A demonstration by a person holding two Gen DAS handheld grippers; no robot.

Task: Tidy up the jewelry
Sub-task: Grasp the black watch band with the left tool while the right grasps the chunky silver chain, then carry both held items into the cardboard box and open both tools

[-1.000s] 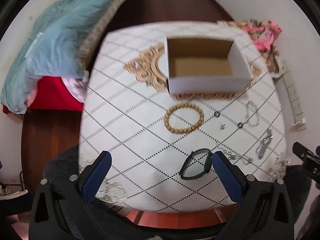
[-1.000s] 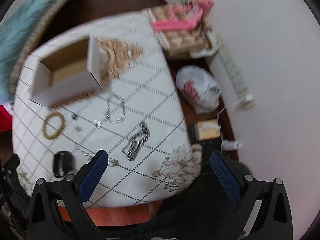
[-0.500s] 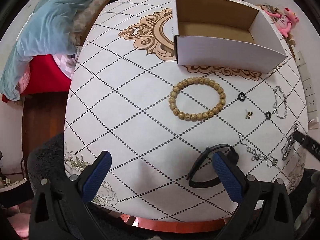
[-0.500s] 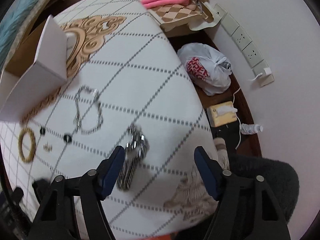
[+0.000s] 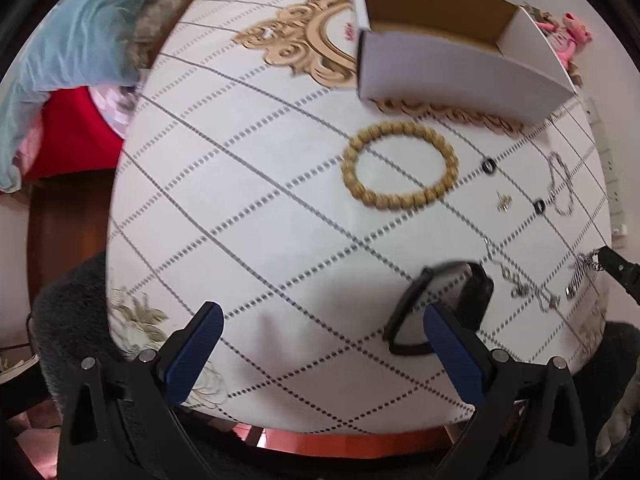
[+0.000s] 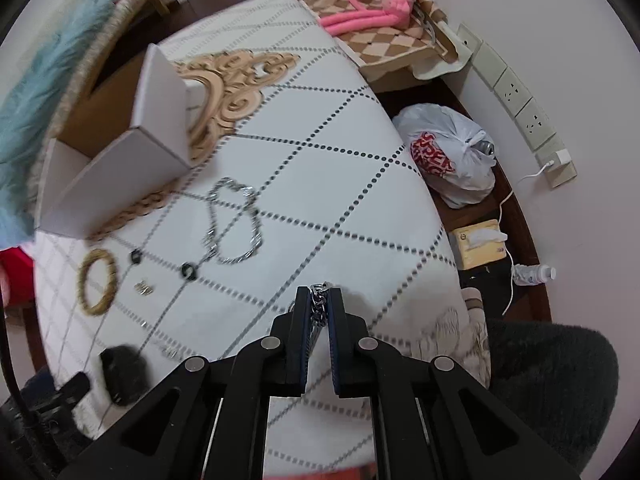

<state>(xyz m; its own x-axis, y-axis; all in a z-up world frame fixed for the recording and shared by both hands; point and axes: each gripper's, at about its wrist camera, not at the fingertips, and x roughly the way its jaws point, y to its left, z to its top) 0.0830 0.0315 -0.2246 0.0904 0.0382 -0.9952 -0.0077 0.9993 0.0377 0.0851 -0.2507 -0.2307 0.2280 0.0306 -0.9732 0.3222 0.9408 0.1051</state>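
My right gripper [image 6: 319, 300] is shut on a thick silver chain [image 6: 319, 307] lying on the patterned tablecloth [image 6: 340, 168]; the chain shows between its blue pads. My left gripper [image 5: 320, 336] is open and empty above the near table edge, its right finger beside a black band [image 5: 440, 304]. A wooden bead bracelet [image 5: 400, 166], two black rings [image 5: 489, 166], small earrings [image 5: 504, 201], a silver necklace [image 6: 234, 220] and a thin chain [image 5: 520, 284] lie on the cloth. An open white cardboard box [image 5: 452, 68] stands behind them.
A blue blanket [image 5: 68, 44] lies on a woven seat at the left. A pink plush toy [image 6: 372, 0] on a checked bag, a white plastic bag [image 6: 452, 160], a tissue box [image 6: 480, 242] and wall sockets [image 6: 516, 96] are at the right.
My right gripper has closed from open onto the silver chain. My left gripper has moved closer over the table, staying open.
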